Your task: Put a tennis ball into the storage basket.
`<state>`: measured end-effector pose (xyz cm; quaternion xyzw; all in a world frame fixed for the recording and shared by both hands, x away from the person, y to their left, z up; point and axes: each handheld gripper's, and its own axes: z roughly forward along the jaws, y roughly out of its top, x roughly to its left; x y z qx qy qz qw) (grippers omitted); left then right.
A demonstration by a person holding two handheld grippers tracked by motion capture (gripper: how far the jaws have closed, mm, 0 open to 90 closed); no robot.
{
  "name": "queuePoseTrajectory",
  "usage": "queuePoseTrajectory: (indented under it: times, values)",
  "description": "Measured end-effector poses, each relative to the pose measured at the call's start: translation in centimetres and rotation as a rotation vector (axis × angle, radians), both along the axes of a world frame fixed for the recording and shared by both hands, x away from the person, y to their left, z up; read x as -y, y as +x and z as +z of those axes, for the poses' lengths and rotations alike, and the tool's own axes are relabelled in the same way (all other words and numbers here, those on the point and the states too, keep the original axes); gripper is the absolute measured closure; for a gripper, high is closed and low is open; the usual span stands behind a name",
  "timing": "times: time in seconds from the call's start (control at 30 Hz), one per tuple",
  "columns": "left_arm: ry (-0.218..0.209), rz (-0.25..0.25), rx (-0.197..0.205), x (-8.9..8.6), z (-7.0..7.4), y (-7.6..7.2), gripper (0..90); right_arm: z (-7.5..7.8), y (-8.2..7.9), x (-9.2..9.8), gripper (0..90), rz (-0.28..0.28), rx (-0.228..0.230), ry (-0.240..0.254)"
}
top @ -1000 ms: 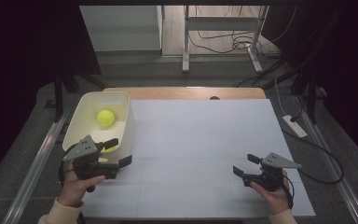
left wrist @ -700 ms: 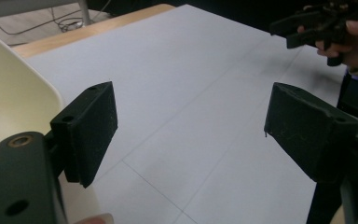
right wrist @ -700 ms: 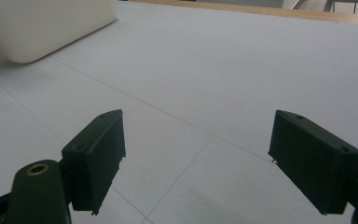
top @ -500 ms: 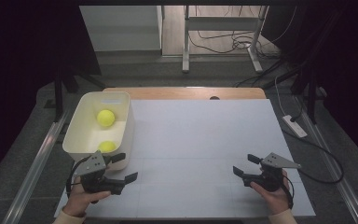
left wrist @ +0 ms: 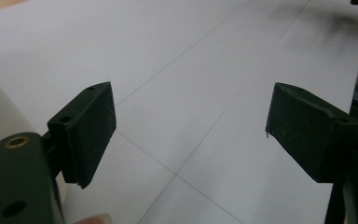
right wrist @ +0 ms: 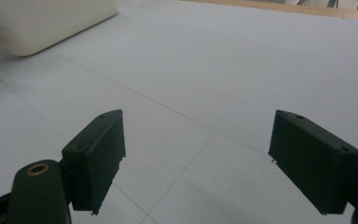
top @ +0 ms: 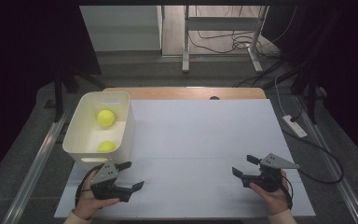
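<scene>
White tabletop (top: 200, 140) lies bare right of the bin (top: 121, 140); my left gripper (top: 133, 176), just beside its near edge, has been opening, empty; my right gripper (top: 243, 165) gapes.

Cream-white bin (top: 121, 127) with two yellow-green tennis balls: one (top: 106, 117) bright at the far end, one (top: 106, 146) duller at the near wall. White table sheet (top: 200, 140), crossed by thin grey lines in a wide grid, clearest in the left gripper view (left wrist: 205, 93). Light brown wooden strip (top: 186, 93) along the sheet's far edge. Black jaws on the left gripper (top: 129, 175), grey plate on top, brass-coloured ring near the jaw base in its own view. Black right gripper (top: 242, 164), likewise grey-plated. Grey floor beyond, black cables (top: 223, 42), white power strip (top: 294, 126), dark surroundings.
</scene>
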<state>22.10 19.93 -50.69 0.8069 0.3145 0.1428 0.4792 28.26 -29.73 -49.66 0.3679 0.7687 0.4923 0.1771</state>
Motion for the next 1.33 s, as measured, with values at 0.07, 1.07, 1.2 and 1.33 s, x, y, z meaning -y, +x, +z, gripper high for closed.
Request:
queuePoseTrajectory:
  times: [0.07, 1.07, 1.2, 1.33]
  values:
    - [-0.004, 0.005, -0.008, 0.1, -0.4, 0.1, 16.0, -0.1, 0.1, 0.1, 18.1, 0.000, -0.001, -0.003]
    - [-0.051, 0.072, -0.031, -0.9, -1.9, 0.7, 14.9, -0.7, 0.3, -0.1, 18.2, 0.036, -0.024, -0.022]
    - [-0.043, 0.061, -0.033, -0.6, -2.0, 0.6, 14.9, -0.8, 0.4, -0.1, 18.2, 0.038, -0.026, -0.027]
    - [-0.047, 0.058, -0.030, -0.5, -1.8, 0.6, 14.8, -0.8, 0.6, -0.1, 18.2, 0.039, -0.028, -0.023]
